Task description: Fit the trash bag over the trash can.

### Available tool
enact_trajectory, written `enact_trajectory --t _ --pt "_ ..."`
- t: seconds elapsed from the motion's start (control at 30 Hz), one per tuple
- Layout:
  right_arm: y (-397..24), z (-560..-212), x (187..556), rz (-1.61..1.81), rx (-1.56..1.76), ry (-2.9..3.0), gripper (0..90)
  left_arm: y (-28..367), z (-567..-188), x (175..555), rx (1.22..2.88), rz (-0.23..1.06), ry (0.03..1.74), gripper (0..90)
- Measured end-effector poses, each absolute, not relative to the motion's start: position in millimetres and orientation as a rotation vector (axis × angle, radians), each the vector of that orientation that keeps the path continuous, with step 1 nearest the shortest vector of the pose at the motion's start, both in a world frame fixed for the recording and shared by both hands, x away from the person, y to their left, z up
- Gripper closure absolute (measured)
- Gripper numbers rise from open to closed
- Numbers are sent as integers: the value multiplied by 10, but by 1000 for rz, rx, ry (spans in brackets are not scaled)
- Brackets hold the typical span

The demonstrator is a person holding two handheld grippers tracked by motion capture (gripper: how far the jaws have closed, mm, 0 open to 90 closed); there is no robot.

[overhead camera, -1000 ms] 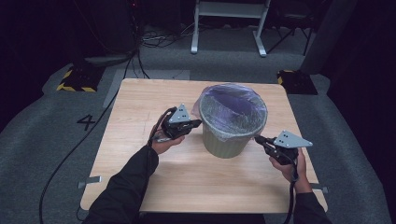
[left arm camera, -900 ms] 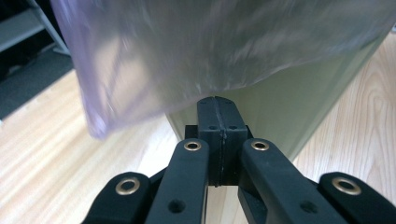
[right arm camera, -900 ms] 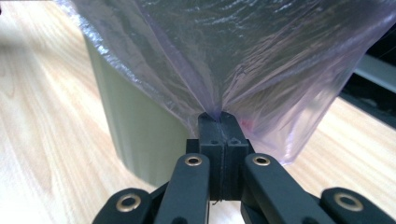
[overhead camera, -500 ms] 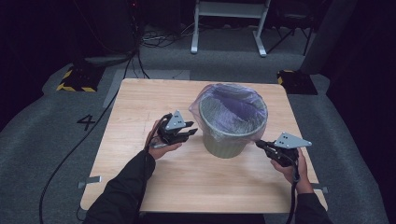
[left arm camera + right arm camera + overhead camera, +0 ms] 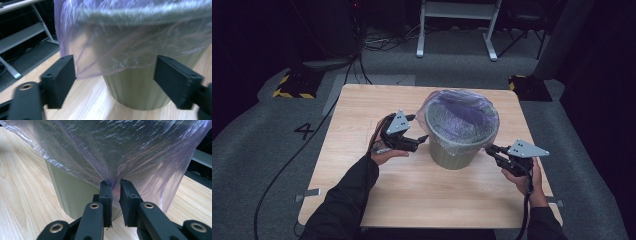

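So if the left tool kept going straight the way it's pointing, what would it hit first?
Most likely the loose purple bag hanging over the green bin; its hem sags between the open left tool jaws, though depth is hard to judge.

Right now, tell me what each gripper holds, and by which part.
Left gripper: nothing, fingers open. Right gripper: fingers just parting around a pinched fold of the bag's hanging skirt.

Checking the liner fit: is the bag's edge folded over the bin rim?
Folded over: the purple bag drapes outside the green bin, hanging below its rim.
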State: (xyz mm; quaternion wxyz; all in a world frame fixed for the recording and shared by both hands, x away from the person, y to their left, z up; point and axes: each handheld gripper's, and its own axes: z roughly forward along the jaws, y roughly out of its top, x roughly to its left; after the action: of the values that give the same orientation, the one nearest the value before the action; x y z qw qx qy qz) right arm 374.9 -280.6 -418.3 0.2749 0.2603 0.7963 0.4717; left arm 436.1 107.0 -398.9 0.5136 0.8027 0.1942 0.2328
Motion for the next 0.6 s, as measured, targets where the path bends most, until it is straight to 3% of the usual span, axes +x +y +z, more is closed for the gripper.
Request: enact_trajectory --t 0.07,0.33,0.6 --pt "-2800 -4175 3746 1275 697 2139 803 1034 -3968 4364 1935 613 468 361" --pt "-2794 -4146 3722 1284 685 2132 805 1008 -3951 4391 1943 607 452 897" --pt "-2824 -4166 3732 1272 710 2135 846 999 -4029 4371 2012 585 430 900"
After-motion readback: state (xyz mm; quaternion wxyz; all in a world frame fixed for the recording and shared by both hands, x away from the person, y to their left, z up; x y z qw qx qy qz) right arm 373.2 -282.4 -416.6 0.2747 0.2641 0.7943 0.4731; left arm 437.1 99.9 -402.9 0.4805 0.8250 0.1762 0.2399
